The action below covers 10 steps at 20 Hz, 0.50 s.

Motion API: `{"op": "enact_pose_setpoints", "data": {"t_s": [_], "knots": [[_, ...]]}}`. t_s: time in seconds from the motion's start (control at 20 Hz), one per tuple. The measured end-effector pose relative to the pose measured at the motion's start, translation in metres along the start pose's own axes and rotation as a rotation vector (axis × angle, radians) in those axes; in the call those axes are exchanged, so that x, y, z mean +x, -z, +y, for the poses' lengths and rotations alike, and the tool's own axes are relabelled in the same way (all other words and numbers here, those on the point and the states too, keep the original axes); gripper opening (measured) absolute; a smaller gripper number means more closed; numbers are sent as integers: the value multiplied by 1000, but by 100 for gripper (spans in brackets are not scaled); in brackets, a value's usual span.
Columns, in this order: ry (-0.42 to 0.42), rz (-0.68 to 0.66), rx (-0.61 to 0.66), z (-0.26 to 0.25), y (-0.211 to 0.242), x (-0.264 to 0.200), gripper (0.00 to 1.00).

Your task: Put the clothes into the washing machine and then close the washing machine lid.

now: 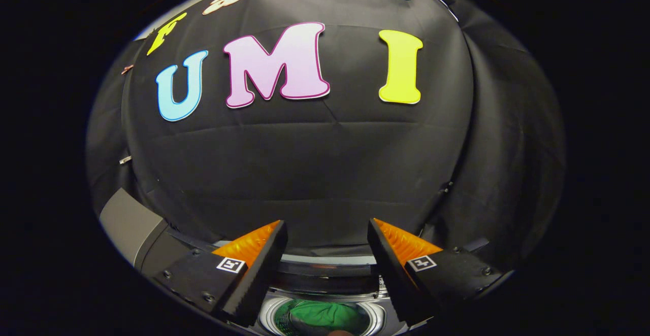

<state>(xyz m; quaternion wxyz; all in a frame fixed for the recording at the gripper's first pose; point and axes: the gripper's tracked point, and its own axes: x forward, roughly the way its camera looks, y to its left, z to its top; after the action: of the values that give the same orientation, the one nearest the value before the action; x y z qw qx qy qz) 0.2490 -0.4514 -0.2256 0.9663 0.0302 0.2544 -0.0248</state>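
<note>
Our fingers stand released above the washing machine; green clothes lie inside, so we judge lid-closing comes next.

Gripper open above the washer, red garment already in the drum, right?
Not red: the garment in the drum is green, as the gripper view shows. The rest holds: the gripper is open, fingers apart with nothing between them, above the washer.
</note>
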Motion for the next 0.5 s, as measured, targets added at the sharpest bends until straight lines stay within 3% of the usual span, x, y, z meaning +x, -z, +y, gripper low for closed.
{"op": "enact_pose_setpoints", "data": {"t_s": [0.5], "knots": [[3, 23, -7, 4, 22, -36, 99]]}}
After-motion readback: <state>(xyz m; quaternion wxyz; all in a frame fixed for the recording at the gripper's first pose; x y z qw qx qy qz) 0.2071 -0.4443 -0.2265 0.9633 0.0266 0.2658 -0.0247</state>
